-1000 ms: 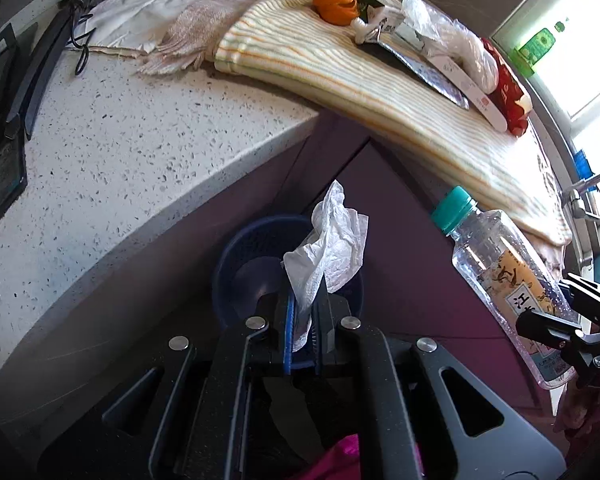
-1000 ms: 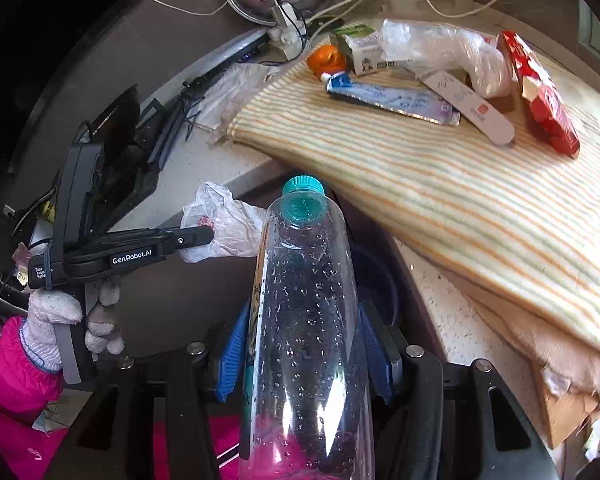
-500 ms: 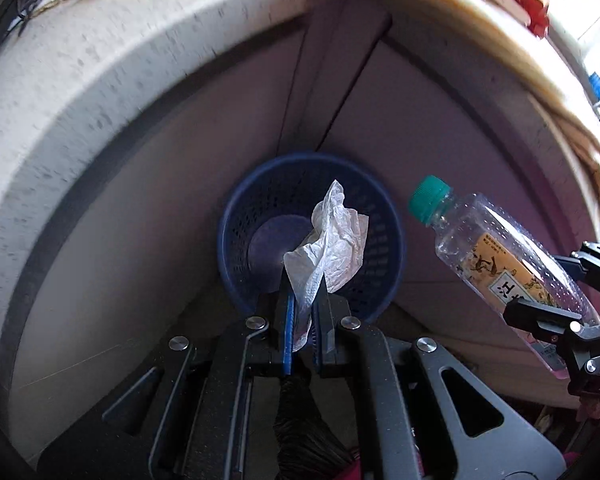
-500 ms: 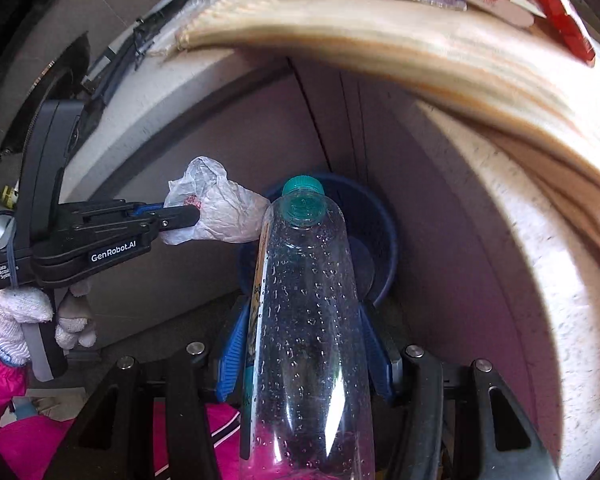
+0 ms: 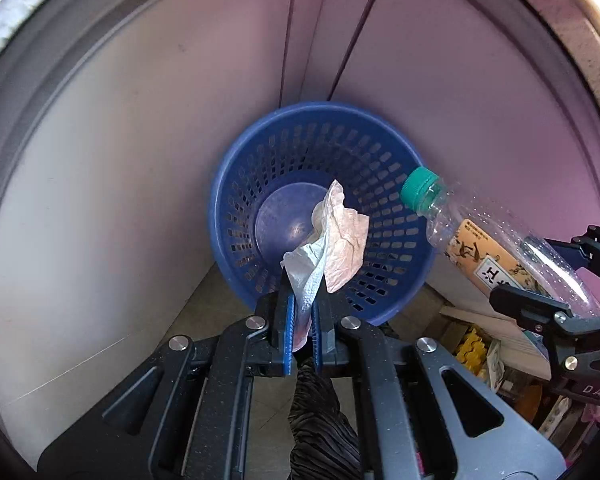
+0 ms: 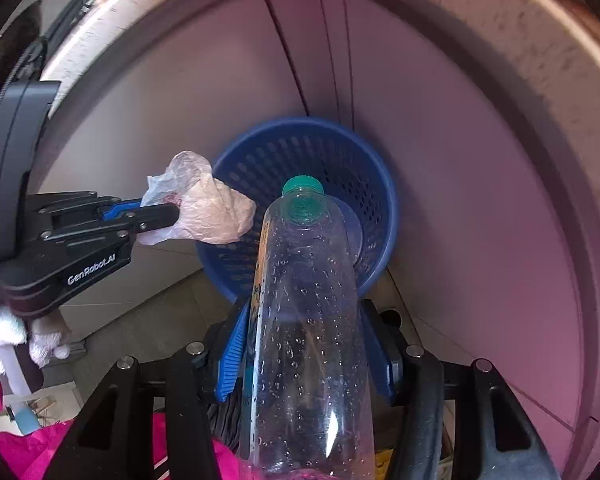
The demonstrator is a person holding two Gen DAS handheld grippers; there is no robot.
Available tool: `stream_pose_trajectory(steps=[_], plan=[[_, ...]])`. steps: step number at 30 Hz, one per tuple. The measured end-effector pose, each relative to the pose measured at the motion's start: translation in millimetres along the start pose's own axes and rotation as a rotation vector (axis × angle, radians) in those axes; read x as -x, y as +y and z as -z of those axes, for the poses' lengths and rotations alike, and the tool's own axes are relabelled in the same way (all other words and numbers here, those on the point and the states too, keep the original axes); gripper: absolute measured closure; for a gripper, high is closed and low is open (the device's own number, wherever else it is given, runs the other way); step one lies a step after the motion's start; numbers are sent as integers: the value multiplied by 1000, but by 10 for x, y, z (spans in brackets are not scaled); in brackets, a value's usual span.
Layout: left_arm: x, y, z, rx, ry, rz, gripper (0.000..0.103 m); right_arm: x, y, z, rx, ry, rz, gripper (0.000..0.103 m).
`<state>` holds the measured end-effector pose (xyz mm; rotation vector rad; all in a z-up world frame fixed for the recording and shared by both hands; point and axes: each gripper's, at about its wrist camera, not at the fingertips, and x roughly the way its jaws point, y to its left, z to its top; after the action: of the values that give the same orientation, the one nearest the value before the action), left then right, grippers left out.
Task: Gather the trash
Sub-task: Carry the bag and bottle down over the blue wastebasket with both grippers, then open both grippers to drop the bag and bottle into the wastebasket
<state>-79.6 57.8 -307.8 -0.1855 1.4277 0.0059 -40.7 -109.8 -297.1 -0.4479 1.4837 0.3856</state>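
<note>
My left gripper is shut on a crumpled white tissue and holds it over the near rim of a blue perforated waste basket on the floor. In the right wrist view the left gripper and tissue sit at the basket's left rim. My right gripper is shut on a clear plastic bottle with a green cap, cap pointing into the basket. The bottle also shows at the right of the left wrist view. The basket's floor looks empty.
The basket stands in a corner of purple-grey cabinet panels under the speckled counter edge. Grey floor tiles lie to the left. Cardboard and yellow clutter lie on the floor at the right.
Both grippers have come down from counter height toward the basket, which now looks larger and closer. The counter top with its striped cloth has left view. Both grips are unchanged.
</note>
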Motion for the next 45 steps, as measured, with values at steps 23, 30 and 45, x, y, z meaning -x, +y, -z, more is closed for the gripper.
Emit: stream_pose_trajectory(steps=[23, 30, 45], plan=[[-131, 32, -127, -2, 18, -48, 60, -173, -88, -114, -15, 20, 32, 46], [-24, 42, -150, -4, 2, -48, 60, -23, -104, -140, -19, -2, 22, 41], [665, -43, -252, 2, -142, -48, 60, 745, -4, -126, 27, -118, -58, 41]])
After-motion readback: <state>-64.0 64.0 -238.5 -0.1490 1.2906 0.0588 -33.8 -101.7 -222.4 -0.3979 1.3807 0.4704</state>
